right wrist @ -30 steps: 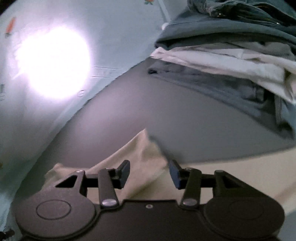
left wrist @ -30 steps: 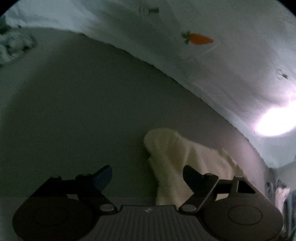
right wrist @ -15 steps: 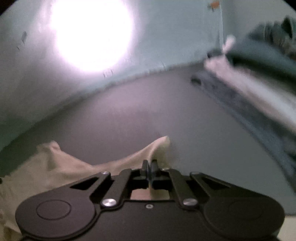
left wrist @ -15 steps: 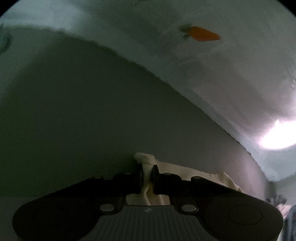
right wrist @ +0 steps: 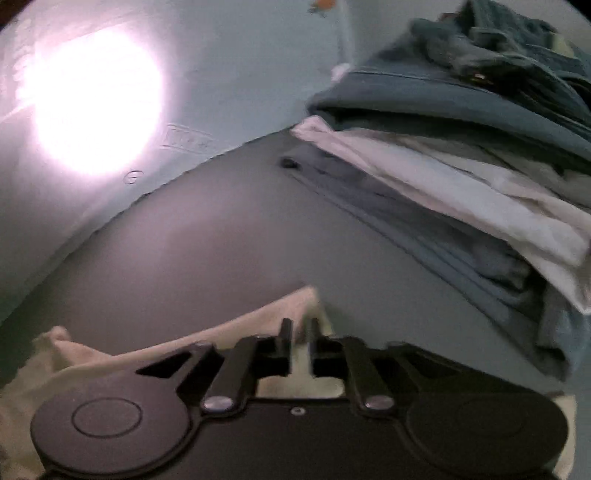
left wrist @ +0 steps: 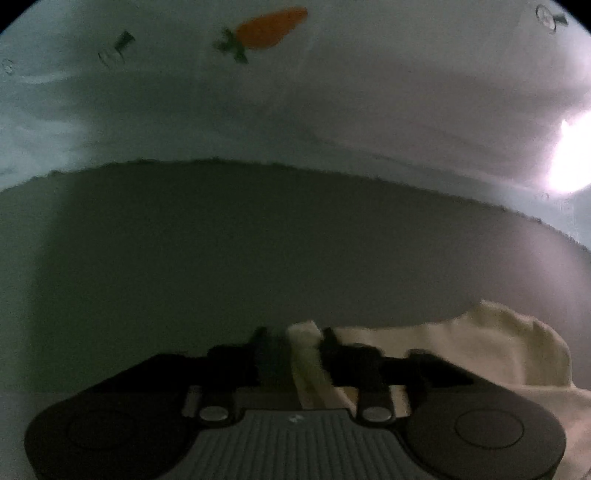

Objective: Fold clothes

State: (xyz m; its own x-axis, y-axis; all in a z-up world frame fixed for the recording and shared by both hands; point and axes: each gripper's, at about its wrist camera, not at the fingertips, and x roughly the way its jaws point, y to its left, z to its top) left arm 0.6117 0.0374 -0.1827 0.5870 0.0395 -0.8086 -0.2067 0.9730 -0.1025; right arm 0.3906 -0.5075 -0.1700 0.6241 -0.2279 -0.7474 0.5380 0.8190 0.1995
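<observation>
Two black hand-held grippers work a cream-coloured cloth garment [left wrist: 480, 343] on a dull grey tabletop [left wrist: 258, 251]. The left gripper [left wrist: 293, 341] has a bunched fold of the cream fabric between its jaws, which stand somewhat apart around it; the rest of the garment trails away to the right of those jaws. The right gripper [right wrist: 297, 339] has its jaws nearly closed on another edge of the same garment [right wrist: 229, 328], which sags to the left of them. Ahead and to the right of the right gripper's jaws lies a heap of folded clothes in blue-grey, white and teal [right wrist: 461, 177], well apart from the cream piece. Beyond the tabletop hangs a pale sheet printed with an orange carrot [left wrist: 267, 29], washed out by a bright glare of light [right wrist: 92, 99].
</observation>
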